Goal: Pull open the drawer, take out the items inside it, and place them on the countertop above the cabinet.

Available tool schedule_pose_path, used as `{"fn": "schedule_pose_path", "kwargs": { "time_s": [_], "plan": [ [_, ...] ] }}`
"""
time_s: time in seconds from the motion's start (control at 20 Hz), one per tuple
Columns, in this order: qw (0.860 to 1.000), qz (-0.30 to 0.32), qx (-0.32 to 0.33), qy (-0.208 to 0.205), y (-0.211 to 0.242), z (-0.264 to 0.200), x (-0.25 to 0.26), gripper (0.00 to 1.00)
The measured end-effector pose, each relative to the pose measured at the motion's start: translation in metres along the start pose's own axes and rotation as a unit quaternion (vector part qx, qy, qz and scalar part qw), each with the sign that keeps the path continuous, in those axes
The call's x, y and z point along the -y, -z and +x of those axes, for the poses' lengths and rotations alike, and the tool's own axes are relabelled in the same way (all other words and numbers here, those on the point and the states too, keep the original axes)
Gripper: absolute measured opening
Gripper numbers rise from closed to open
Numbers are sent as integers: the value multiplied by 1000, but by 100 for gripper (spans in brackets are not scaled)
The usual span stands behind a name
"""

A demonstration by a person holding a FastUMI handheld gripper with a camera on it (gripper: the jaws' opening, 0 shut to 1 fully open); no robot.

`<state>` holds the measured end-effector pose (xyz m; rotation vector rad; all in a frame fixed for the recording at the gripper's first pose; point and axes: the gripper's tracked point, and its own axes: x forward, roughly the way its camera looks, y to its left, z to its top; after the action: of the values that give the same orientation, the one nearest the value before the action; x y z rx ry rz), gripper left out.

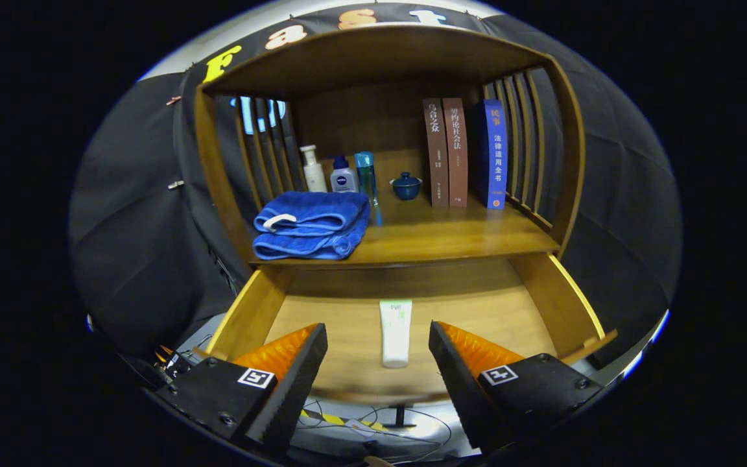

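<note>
1. White tube (395, 333), slim w/ a green-marked top end, lies flat in the pulled-out wooden drawer (561, 305), just ahead of and between the fingers.
2. Gripper (378, 355) spread wide, holding nothing.
3. Countertop (451, 237): smooth wood; folded blue towel (312, 224), plush.

My one view rides on the gripper (378, 353) and looks forward along its two fingers, which sit spread apart at the bottom of the frame. It faces the wooden cabinet (218, 175) head-on from slightly above, close to the pulled-out drawer (558, 298) in the lower centre. The countertop (451, 237) lies mid-frame, farther off, and the fisheye bends the cabinet's sides and top toward the upper edge.
</note>
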<state>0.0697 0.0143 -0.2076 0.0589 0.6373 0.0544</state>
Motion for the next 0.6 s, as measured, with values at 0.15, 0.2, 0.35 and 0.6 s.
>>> {"fn": "schedule_pose_path", "kwargs": {
  "time_s": [0.15,0.2,0.35,0.6],
  "plan": [
    [996,-2,-86,1,11,40,3,100],
    [994,-2,-113,3,20,53,4,100],
    [982,-23,-187,17,49,81,10,100],
    [961,-9,-273,33,86,104,18,100]
  ]
}}
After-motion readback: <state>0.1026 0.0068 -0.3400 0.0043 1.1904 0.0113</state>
